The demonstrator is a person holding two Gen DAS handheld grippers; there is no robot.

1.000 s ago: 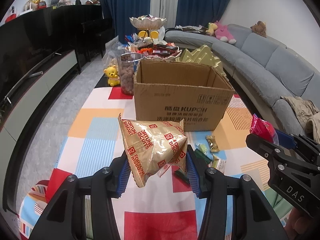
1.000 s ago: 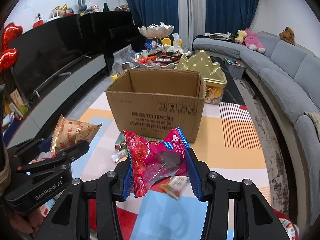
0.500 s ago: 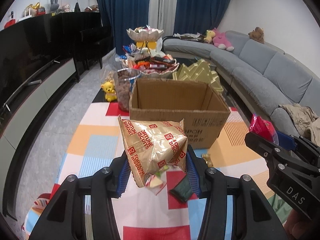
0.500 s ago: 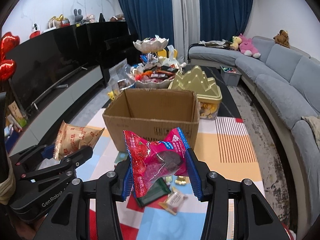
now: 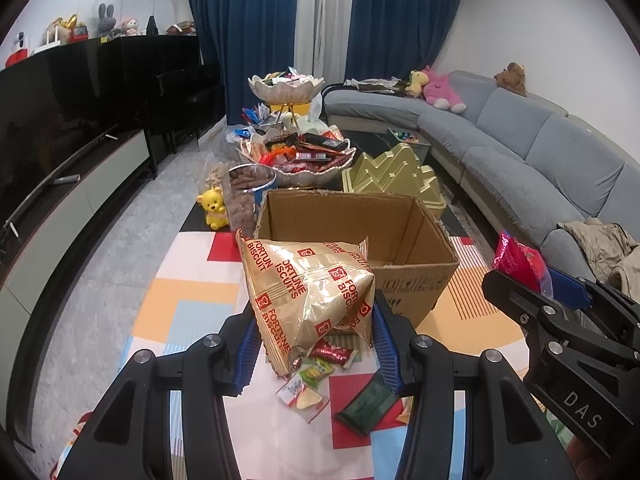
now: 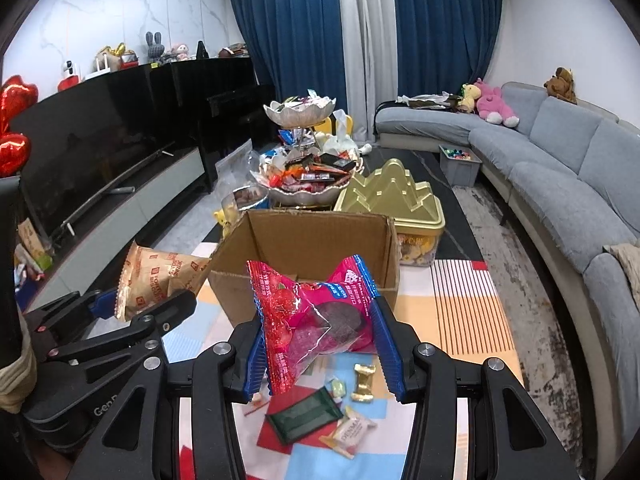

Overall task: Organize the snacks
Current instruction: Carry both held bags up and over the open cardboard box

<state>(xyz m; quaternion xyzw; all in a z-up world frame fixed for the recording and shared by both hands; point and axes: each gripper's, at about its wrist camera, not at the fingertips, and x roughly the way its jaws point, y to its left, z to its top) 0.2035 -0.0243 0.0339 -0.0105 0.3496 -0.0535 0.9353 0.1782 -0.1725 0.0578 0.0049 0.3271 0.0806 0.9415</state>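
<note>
Counts as seen across both wrist views:

- Cardboard box (image 5: 404, 280): one, open-topped.
- Gold biscuit bag (image 5: 308, 280): one.
- Pink snack bag (image 6: 316, 316): one.
- Dark green flat packet (image 6: 304, 414): one, on the mat.
- Small loose wrapped sweets (image 6: 362, 382) around it: about five are counted; more may be hidden.
- Scalloped snack bowls (image 5: 298, 164): two, stacked on one stand.
- Gold ridged tin (image 6: 394, 196): one.
- Yellow bear figure (image 5: 214, 210): one.
- Grippers: two.
</note>
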